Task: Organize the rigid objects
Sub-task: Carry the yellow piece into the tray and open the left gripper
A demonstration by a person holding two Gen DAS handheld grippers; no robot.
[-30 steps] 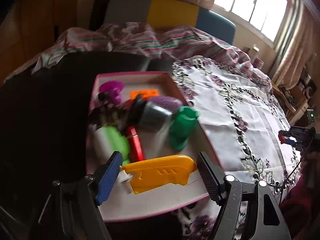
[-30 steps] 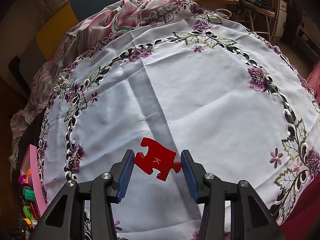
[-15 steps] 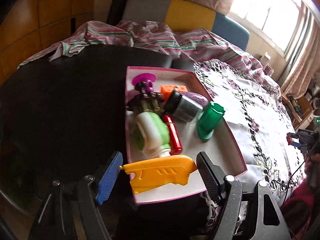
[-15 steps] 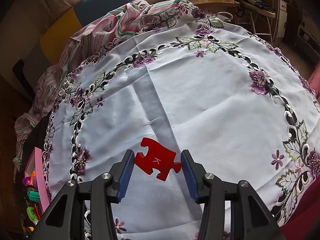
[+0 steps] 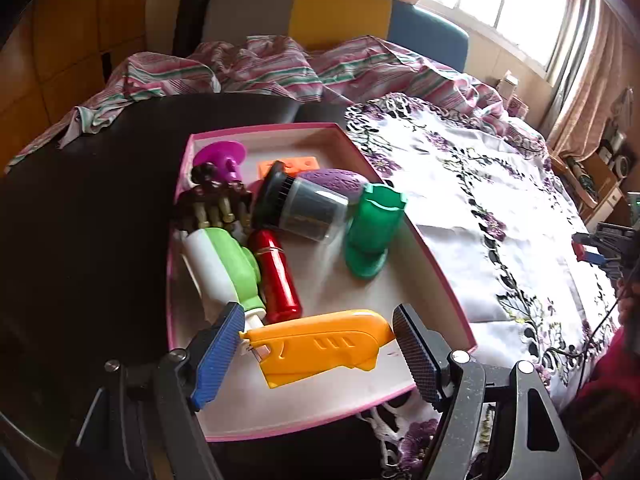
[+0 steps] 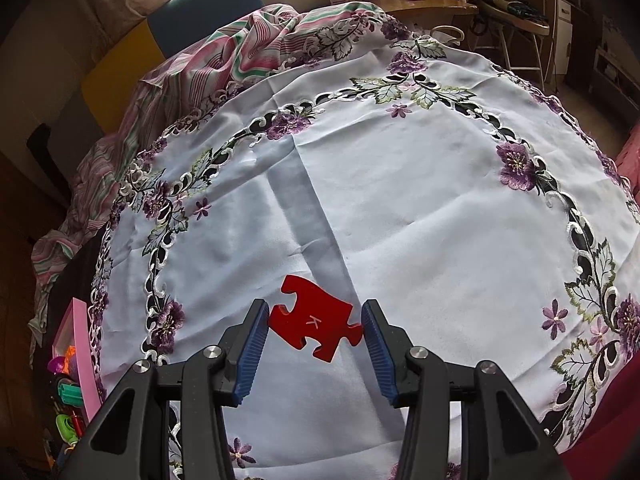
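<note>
My left gripper (image 5: 316, 344) is shut on a yellow plastic toy piece (image 5: 320, 346), held crosswise over the near end of a pink-rimmed tray (image 5: 444, 276). The tray holds several toys: a green cup (image 5: 374, 232), a red cylinder (image 5: 278, 276), a green-and-white bottle shape (image 5: 224, 264), a grey jar (image 5: 304, 208) and a purple funnel (image 5: 220, 156). My right gripper (image 6: 314, 330) is shut on a red jigsaw piece (image 6: 314, 322) marked K, above the white embroidered tablecloth (image 6: 400, 184). The pink tray (image 6: 82, 344) shows at that view's left edge.
The tray sits on a dark tabletop (image 5: 80, 220) beside the flowered cloth (image 5: 480, 184). A striped blanket (image 5: 260, 68) is bunched at the back before a grey, yellow and blue chair back (image 5: 336, 12). A wooden side table (image 6: 424, 0) with bottles stands behind.
The left wrist view has swung: the tray slid right, then back toward the middle, and looks nearer. The yellow piece stays gripped. The right gripper holds the red piece in place.
</note>
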